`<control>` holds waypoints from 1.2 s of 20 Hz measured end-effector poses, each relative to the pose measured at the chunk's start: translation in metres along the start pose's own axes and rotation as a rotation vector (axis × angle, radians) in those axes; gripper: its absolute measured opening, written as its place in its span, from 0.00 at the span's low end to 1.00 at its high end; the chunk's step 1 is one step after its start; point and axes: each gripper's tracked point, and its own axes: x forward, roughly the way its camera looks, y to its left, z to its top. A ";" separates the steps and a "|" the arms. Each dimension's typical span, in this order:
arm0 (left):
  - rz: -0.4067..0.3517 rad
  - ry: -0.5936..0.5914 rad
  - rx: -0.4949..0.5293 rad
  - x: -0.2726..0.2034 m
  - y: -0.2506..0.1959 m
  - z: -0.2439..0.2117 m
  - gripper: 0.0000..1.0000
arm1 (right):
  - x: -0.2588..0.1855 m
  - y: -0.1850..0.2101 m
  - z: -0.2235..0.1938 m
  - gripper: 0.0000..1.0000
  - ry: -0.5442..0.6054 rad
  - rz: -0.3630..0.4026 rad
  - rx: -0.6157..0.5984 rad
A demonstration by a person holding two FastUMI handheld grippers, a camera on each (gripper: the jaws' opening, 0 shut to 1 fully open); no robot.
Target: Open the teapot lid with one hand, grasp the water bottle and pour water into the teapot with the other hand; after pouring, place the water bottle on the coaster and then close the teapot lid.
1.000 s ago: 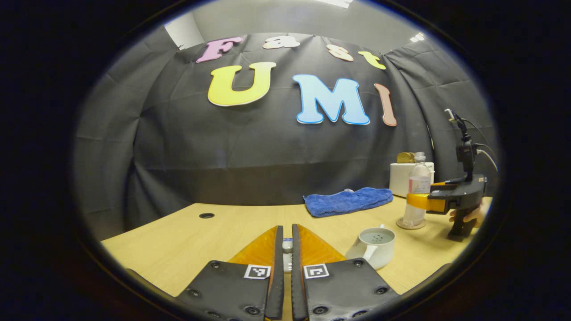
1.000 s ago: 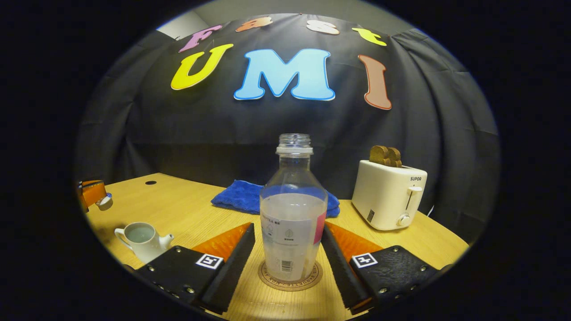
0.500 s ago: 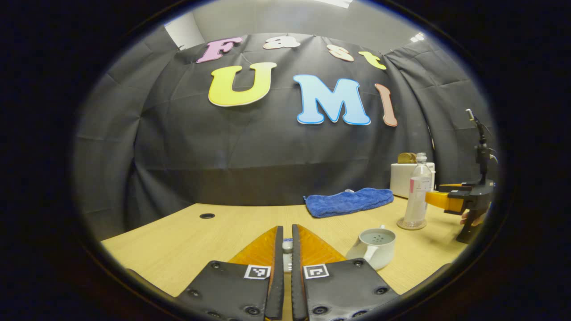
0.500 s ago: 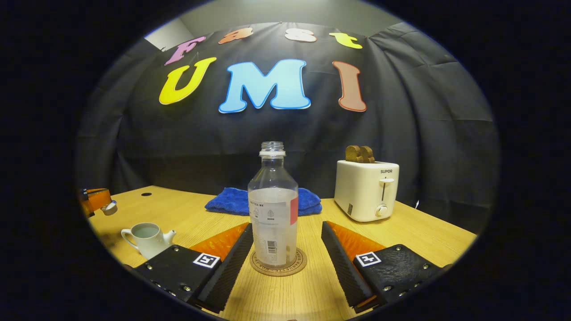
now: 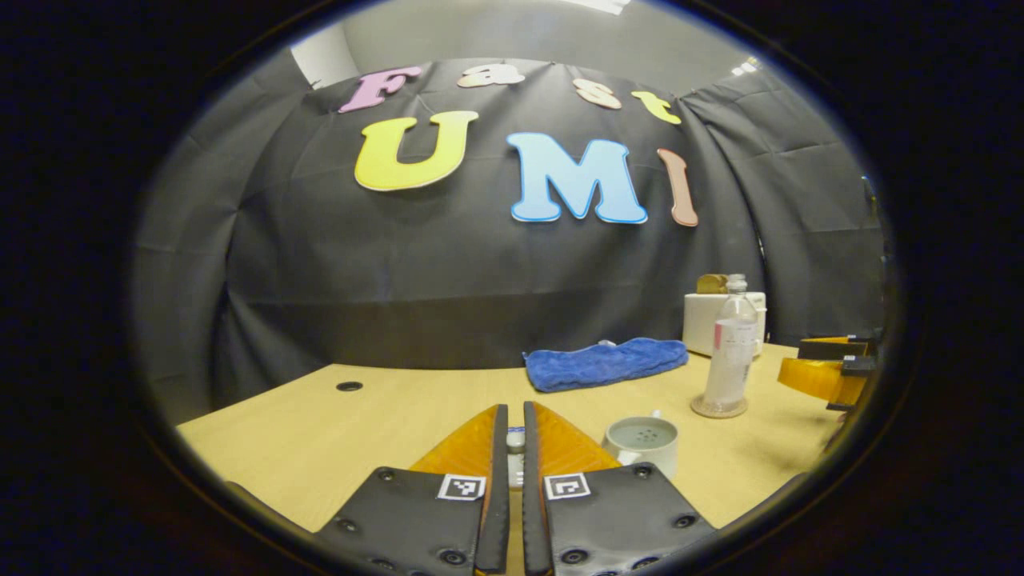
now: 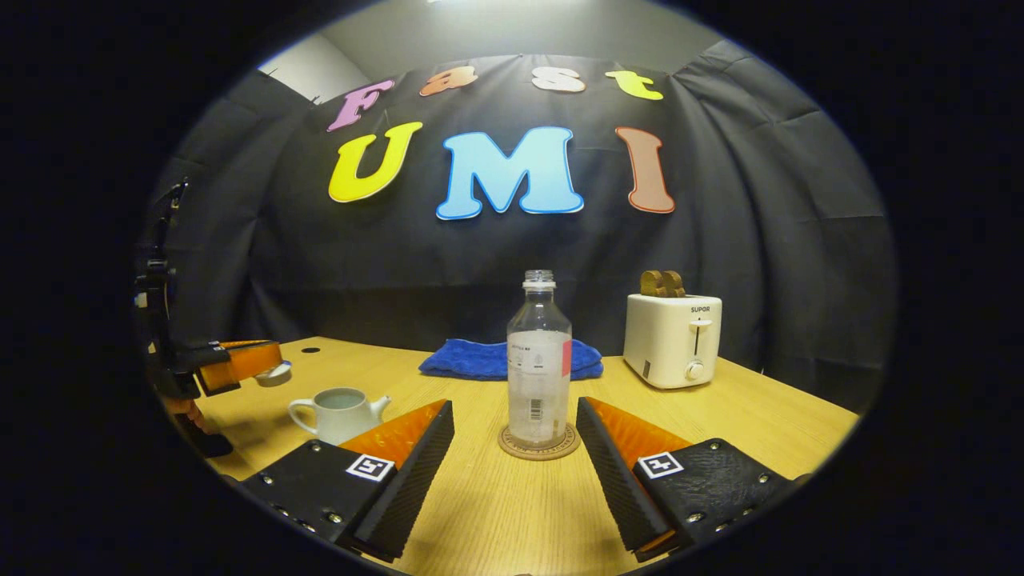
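Note:
The clear water bottle [image 6: 538, 360] stands upright and uncapped on the round coaster [image 6: 538, 442], partly filled. My right gripper [image 6: 514, 406] is open, back from the bottle and not touching it. The white teapot [image 6: 340, 412] sits to the left with its top uncovered. In the left gripper view, my left gripper [image 5: 516, 412] is shut on the small white lid [image 5: 516, 440], held above the table just left of the teapot [image 5: 640, 444]. The bottle [image 5: 728, 344] and coaster [image 5: 718, 406] are farther right, with the right gripper [image 5: 824, 372] beyond them. The right gripper view shows the left gripper [image 6: 240, 364] holding the lid [image 6: 278, 374].
A blue towel [image 6: 480, 360] lies at the back of the wooden table [image 6: 496, 512], behind the bottle. A white toaster [image 6: 672, 340] with toast in it stands at the back right. A small cable hole [image 5: 349, 386] is at the table's far left.
My right gripper has drawn back from the bottle, which stays on the coaster. My left gripper, still holding the lid, has shifted a little toward the teapot.

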 end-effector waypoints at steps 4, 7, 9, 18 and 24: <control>-0.001 -0.005 0.001 0.007 -0.013 0.001 0.15 | -0.007 0.007 0.000 0.95 0.000 0.020 -0.001; -0.018 -0.007 0.000 0.015 -0.031 0.003 0.13 | -0.007 0.007 -0.001 0.95 0.001 0.020 0.000; -0.029 -0.007 -0.001 0.022 -0.042 0.003 0.13 | -0.007 0.007 0.000 0.95 0.000 0.019 0.000; -0.071 -0.004 0.002 0.034 -0.077 0.004 0.15 | -0.007 0.008 0.000 0.95 -0.001 0.025 0.000; -0.073 -0.003 0.000 0.029 -0.089 0.004 0.14 | -0.007 0.009 0.000 0.95 -0.001 0.025 0.000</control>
